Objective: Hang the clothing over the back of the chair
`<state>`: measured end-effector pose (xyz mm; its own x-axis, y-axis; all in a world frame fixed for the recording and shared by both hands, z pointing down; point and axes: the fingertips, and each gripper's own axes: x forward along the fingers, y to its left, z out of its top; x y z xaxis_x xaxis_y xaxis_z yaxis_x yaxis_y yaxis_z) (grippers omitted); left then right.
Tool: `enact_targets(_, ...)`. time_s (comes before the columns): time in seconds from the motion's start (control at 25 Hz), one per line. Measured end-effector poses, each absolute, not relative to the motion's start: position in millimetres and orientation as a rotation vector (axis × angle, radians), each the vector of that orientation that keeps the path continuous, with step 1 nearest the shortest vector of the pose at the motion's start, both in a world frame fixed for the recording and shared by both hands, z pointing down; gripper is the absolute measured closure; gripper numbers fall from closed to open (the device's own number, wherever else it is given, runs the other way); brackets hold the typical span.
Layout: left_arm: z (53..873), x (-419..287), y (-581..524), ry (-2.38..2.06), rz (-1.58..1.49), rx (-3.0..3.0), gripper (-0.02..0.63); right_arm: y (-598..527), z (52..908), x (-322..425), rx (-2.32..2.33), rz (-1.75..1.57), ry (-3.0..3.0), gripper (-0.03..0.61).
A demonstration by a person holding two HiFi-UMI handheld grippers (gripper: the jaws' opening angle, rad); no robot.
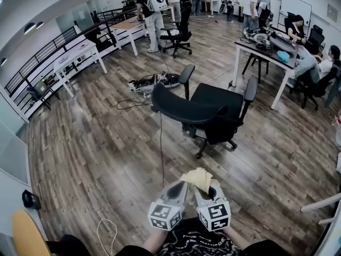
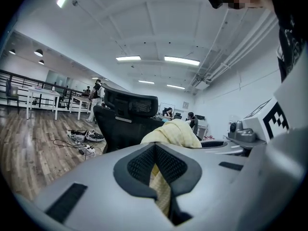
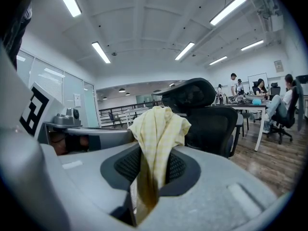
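A pale yellow checked cloth [image 1: 198, 179] is bunched between my two grippers, low in the head view. My left gripper [image 1: 180, 188] is shut on the yellow cloth [image 2: 169, 134], which rises in a fold past its jaws. My right gripper [image 1: 205, 191] is shut on the yellow cloth [image 3: 158, 129] too, the fabric standing up out of its jaws. The black office chair [image 1: 210, 113] stands ahead of both grippers on the wood floor, apart from them. The chair's backrest [image 2: 130, 117] and its headrest [image 3: 190, 94] face me in the gripper views.
Cables and a power strip [image 1: 152, 81] lie on the floor beyond the chair. A white table [image 1: 266, 52] with seated people stands at the right, more white tables [image 1: 80, 55] along a railing at the left. Several people stand at the back. A thin cable [image 1: 161, 143] runs toward me.
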<state>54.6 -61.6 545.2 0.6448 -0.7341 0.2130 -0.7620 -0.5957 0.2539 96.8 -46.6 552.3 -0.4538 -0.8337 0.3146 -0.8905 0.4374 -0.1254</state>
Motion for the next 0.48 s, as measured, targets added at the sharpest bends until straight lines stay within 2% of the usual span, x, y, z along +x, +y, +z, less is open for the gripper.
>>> enact_targets(0.48, 495.9, 23.9, -123.7, -1.076, 0.05, 2.7, 0.603, -104.0, 503.2, 67.0, 1.65, 0.31, -2.476, 0.491)
